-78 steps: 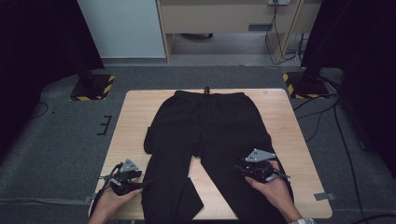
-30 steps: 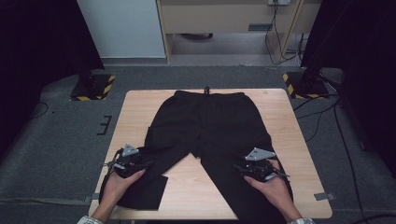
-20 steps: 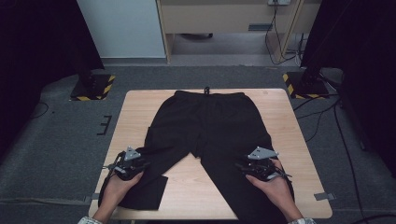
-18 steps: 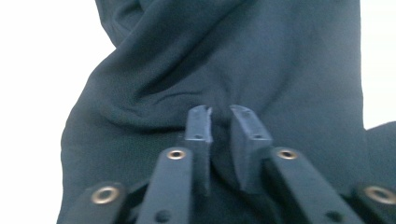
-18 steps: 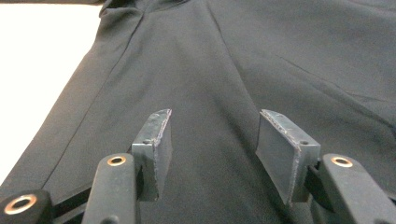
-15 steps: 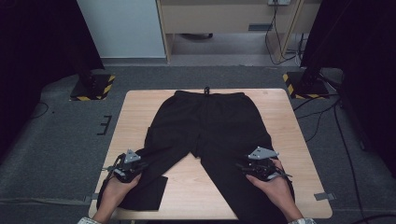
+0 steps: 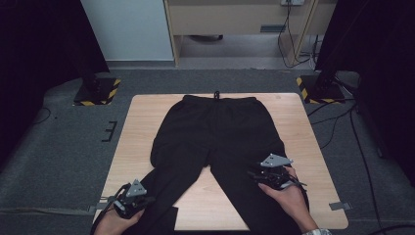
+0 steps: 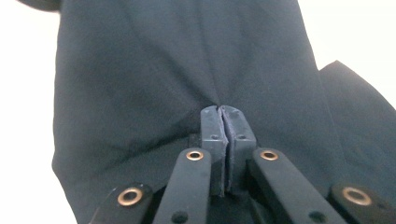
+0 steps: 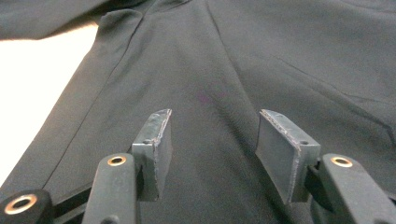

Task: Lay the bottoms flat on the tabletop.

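Note:
Black trousers point(image 7: 220, 132) lie flat on the wooden table point(image 7: 137, 127), with the waistband at the far side and the legs running toward me. At the near left corner my left gripper point(image 7: 145, 199) is shut on the left trouser leg. In the left gripper view its pads point(image 8: 222, 109) meet and the dark cloth point(image 8: 154, 79) puckers into them. My right gripper point(image 7: 252, 172) rests over the right leg. Its jaws point(image 9: 212, 126) stand open, with smooth cloth point(image 9: 289, 51) lying under them.
Bare wood point(image 7: 210, 198) shows between the two legs, and the table's near edge is close below both hands. On the grey floor beyond the table stand two yellow-and-black striped bases point(image 7: 95, 93) point(image 7: 318, 88). Cables point(image 7: 342, 117) trail along the right side.
My left gripper has closed on the left trouser leg and moved back toward the near left corner, drawing the leg with it. The right gripper has stayed where it was.

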The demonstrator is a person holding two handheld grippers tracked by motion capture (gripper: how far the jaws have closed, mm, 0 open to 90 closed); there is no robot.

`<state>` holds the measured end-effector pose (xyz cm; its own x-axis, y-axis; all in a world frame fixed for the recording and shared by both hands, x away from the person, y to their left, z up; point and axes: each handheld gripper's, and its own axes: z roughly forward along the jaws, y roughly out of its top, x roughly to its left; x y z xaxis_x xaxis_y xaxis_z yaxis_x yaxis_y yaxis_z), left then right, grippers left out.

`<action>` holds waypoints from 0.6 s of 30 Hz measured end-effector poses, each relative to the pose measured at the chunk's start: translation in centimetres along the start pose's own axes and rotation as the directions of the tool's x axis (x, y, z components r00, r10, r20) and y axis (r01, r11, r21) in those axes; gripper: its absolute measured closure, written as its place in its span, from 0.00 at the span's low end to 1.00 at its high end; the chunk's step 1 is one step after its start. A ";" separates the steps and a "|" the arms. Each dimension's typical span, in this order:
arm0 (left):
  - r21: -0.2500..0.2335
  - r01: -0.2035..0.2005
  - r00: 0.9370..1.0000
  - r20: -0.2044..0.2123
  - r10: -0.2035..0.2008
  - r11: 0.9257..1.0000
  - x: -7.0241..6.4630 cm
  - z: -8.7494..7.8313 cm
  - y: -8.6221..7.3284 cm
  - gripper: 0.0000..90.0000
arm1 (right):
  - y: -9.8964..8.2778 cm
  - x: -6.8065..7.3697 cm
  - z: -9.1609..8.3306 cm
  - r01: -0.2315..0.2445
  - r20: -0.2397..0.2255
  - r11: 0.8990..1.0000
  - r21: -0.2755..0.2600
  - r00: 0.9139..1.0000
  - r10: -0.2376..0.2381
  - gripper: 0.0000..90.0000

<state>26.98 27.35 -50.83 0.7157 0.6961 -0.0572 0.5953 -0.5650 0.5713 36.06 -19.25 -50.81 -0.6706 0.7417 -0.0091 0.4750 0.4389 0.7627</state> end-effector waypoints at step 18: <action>-0.085 0.050 0.987 -0.147 -0.063 0.995 4.7 2.2 3.2 0.92 | 0.1 0.0 0.1 0.004 -0.003 1.000 0.000 1.000 -0.004 0.49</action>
<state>33.04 27.82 -51.10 0.6153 0.7878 0.0285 0.5976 -0.4897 0.6349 36.14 -19.15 -50.80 -0.6741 0.7386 -0.0102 0.4722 0.4415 0.7630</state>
